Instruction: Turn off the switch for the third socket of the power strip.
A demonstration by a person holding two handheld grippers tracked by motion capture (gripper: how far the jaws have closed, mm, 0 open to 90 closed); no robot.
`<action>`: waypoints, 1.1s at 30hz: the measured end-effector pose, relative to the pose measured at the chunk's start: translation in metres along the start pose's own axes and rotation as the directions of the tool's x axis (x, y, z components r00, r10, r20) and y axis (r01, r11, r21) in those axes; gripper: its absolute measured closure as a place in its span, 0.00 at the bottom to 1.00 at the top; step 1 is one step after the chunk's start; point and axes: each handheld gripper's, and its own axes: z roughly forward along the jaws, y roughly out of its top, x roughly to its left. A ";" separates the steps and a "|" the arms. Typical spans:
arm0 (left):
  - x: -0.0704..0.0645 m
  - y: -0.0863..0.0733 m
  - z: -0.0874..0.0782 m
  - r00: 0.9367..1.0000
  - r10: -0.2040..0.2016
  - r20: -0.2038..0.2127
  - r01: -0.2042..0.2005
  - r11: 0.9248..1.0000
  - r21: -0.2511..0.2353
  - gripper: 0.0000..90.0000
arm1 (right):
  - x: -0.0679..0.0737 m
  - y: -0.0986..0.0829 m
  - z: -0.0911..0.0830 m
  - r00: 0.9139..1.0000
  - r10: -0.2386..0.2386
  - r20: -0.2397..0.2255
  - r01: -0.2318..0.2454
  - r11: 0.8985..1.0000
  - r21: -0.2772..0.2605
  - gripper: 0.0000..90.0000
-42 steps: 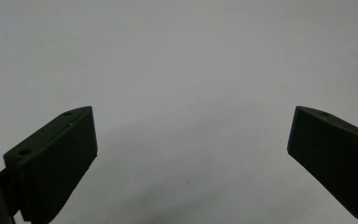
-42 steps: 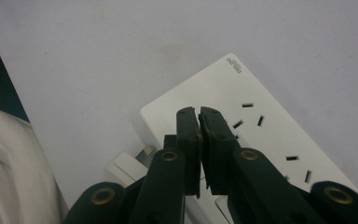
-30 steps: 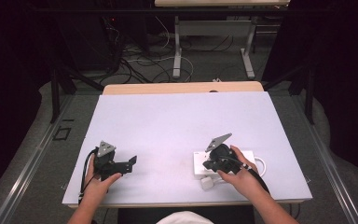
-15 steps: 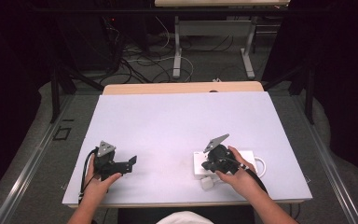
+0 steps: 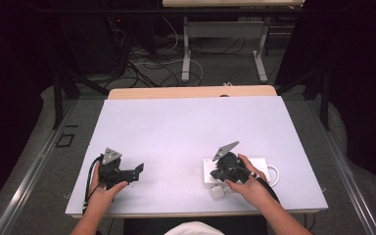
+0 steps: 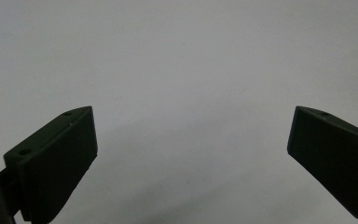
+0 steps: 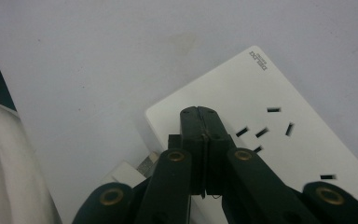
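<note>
A white power strip (image 5: 259, 166) lies flat on the table's front right, its slotted sockets (image 7: 265, 130) facing up. My right gripper (image 5: 215, 175) hovers over the strip's left end, with jaws pressed together and nothing between them (image 7: 199, 112). A small white plug (image 5: 217, 192) lies by the strip's near corner, close below that gripper (image 7: 130, 173). My left gripper (image 5: 138, 170) rests at the front left, apart from the strip. Its jaws stand wide open over bare table (image 6: 191, 135).
The pale lavender table top (image 5: 186, 132) stretches bare behind both hands. The strip's white cord (image 5: 274, 172) loops at its right end. Beyond the far wooden edge (image 5: 191, 92) are floor cables and desk legs. A white garment (image 7: 9, 163) shows at the near edge.
My right gripper has edged slightly left over the power strip. The left gripper has stayed where it was.
</note>
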 end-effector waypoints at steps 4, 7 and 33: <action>0.000 0.000 0.000 1.000 -0.002 0.001 0.002 1.000 0.003 0.02 | 0.000 0.000 0.001 1.000 -0.005 -0.001 0.005 1.000 -0.005 1.00; 0.000 0.000 0.000 1.000 0.000 0.000 0.000 1.000 0.002 0.02 | 0.000 0.000 0.000 1.000 -0.006 -0.001 0.006 1.000 -0.004 1.00; 0.000 0.000 0.000 1.000 0.001 0.000 -0.001 1.000 0.002 0.02 | 0.000 -0.001 0.003 1.000 0.012 0.001 -0.012 1.000 -0.001 1.00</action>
